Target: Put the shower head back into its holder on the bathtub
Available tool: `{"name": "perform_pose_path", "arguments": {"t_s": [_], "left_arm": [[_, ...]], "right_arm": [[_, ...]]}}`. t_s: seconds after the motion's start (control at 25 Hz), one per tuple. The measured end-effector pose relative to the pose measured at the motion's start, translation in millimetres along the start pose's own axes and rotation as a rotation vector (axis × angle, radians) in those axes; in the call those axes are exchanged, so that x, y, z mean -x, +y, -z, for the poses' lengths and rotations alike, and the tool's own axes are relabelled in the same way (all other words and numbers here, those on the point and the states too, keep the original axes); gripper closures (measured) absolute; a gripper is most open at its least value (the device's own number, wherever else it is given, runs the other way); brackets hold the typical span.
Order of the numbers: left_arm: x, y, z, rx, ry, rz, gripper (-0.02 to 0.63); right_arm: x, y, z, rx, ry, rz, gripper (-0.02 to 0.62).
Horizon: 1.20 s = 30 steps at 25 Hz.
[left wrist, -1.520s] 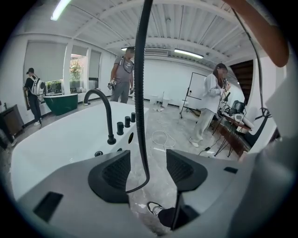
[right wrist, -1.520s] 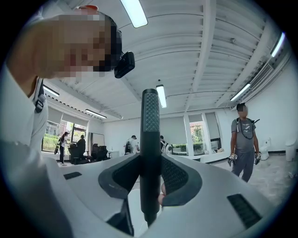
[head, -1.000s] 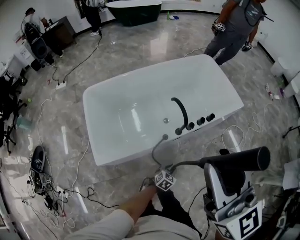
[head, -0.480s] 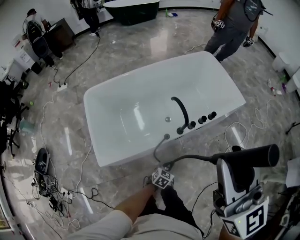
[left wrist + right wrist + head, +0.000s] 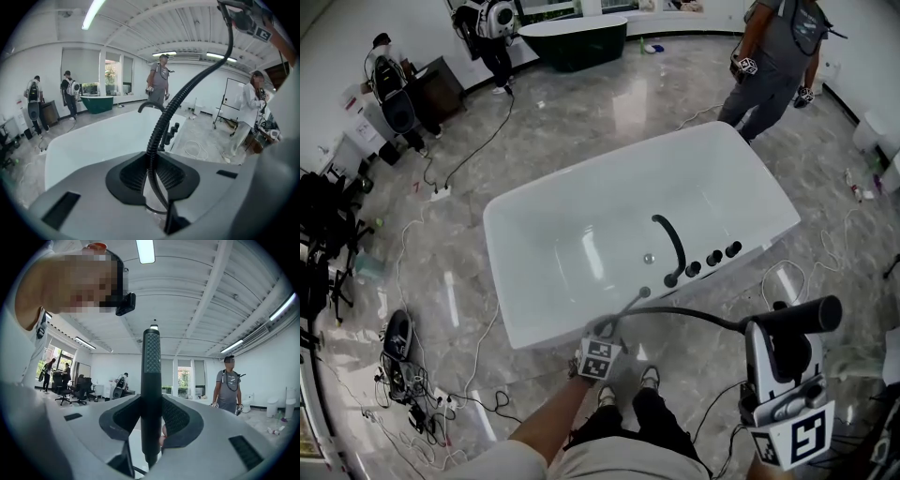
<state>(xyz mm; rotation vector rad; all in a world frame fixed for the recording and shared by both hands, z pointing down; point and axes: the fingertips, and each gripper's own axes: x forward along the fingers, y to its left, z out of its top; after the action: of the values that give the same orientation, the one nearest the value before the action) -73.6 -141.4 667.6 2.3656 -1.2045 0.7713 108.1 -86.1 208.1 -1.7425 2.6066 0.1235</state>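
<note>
The right gripper is clamped on the black shower head, whose handle stands upright between the 2 ribbed pads. In the head view this gripper holds the shower head lying roughly level, outside the white bathtub near its corner and well clear of the rim. The black hose runs from it across to the left gripper, which sits just at the tub's near edge. In the left gripper view the jaws are closed on the hose, pinching it between the pads (it arcs up and away to the upper right). On the rim stand a curved black spout and 3 knobs. A person stands beyond the far end
</note>
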Motion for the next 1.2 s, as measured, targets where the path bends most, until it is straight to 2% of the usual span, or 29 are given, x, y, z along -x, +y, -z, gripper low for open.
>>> {"name": "perform_pose_path", "arguments": {"t_s": [0.16, 0.28, 0.44, 0.68, 0.88, 1.2], "left_arm": [[22.1, 26.2, -57.8, -0.047, -0.101, -0.042, 0.546], [41.4, 30.5, -112.3, -0.101, -0.202, -0.046, 0.546], [63.2, 29.6, -181.6, -0.141, -0.326, -0.046, 0.546], [87.0, 26.4, -235.4, -0.14, -0.438, -0.045, 0.546], [102.3, 13.9, -267.3, -0.125, -0.515, 0.027, 0.546], [137.4, -39.7, -348.4, -0.192, -0.681, 0.196, 0.546]], "right_arm": [[5.6, -3.8, 1.5, 0.035, 0.004, 0.024, 0.453], [11.4, -7.2, 4.8, 0.062, 0.009, 0.049, 0.453], [18.0, -16.5, 8.3, 0.047, 0.002, 0.082, 0.453], [25.1, -15.1, 26.7, 0.023, 0.029, 0.086, 0.453], [20.5, -11.9, 48.0, 0.013, 0.078, 0.084, 0.453], [27.7, -18.0, 32.1, 0.02, 0.044, 0.113, 0.453]]}}
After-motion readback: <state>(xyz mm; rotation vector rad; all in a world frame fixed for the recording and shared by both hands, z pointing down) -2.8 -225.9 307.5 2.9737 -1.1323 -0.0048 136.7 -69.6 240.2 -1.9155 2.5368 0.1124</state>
